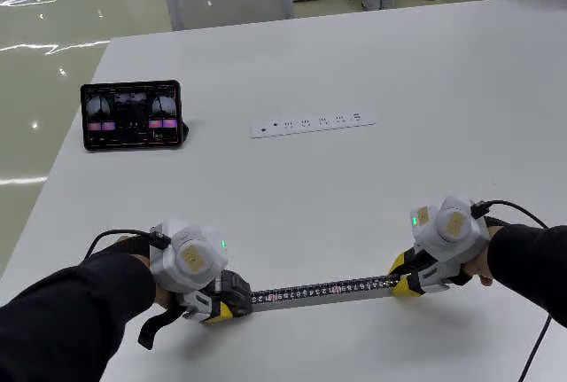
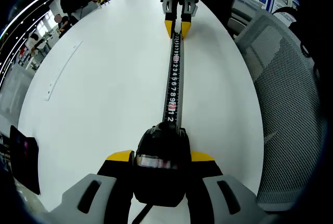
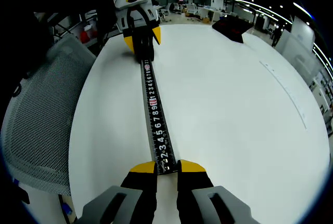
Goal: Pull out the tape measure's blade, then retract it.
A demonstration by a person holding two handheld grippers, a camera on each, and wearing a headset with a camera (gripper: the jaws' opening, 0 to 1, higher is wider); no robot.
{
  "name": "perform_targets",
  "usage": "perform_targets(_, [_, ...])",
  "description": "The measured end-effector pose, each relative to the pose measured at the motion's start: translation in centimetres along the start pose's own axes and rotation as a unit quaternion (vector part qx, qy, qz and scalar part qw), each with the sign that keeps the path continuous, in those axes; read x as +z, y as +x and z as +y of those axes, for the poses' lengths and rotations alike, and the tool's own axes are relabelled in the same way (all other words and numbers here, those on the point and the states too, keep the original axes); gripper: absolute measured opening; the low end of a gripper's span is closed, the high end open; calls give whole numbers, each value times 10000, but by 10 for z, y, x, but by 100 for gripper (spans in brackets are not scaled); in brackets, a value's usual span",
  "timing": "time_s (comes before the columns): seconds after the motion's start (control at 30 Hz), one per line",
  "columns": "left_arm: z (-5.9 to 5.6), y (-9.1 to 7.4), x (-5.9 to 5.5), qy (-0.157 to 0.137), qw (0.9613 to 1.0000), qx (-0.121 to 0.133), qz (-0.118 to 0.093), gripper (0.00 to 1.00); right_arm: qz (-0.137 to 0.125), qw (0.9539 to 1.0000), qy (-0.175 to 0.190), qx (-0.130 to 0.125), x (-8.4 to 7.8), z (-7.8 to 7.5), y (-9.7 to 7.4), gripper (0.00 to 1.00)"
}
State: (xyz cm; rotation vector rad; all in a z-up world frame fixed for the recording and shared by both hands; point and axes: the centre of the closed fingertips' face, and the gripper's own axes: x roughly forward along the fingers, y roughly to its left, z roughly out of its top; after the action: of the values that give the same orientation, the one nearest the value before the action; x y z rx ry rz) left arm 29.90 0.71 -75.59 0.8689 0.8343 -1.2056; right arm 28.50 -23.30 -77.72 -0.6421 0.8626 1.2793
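The black tape measure case (image 1: 232,294) (image 2: 160,167) lies near the white table's front edge, and my left gripper (image 1: 215,305) (image 2: 159,157) is shut on it. Its silver blade (image 1: 323,291) (image 2: 173,78) (image 3: 155,121) runs out flat along the table to the right, with black and red numbers showing. My right gripper (image 1: 400,277) (image 3: 166,168) is shut on the blade's end. In the left gripper view the right gripper (image 2: 177,25) sits at the far end of the blade. The right gripper view has the left gripper (image 3: 139,37) with the case (image 3: 144,47) at the far end.
A tablet (image 1: 131,114) with a lit screen lies at the back left of the table (image 1: 399,98). A white power strip (image 1: 313,123) lies across the middle. A mesh office chair (image 2: 291,78) (image 3: 41,109) stands beside the table's front edge. People stand far off.
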Motion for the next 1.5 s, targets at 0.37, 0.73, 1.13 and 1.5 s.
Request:
perform_targets(0.37, [1, 1, 0, 16, 10000, 1, -18, 34, 51, 9999, 126, 23, 1, 0, 0, 11])
perform_targets(0.73, [0, 1, 3, 231, 9997, -29, -29, 34, 171, 9998, -125, 63, 1, 0, 0, 12])
perform_targets(1.13, [0, 1, 2, 279, 9995, -154, -12, 34, 395, 9984, -406, 64, 1, 0, 2, 12])
perform_targets(1.5, [1, -9, 0, 366, 9992, -172, 25, 33, 489, 9969, -616, 38, 3, 1, 2, 14])
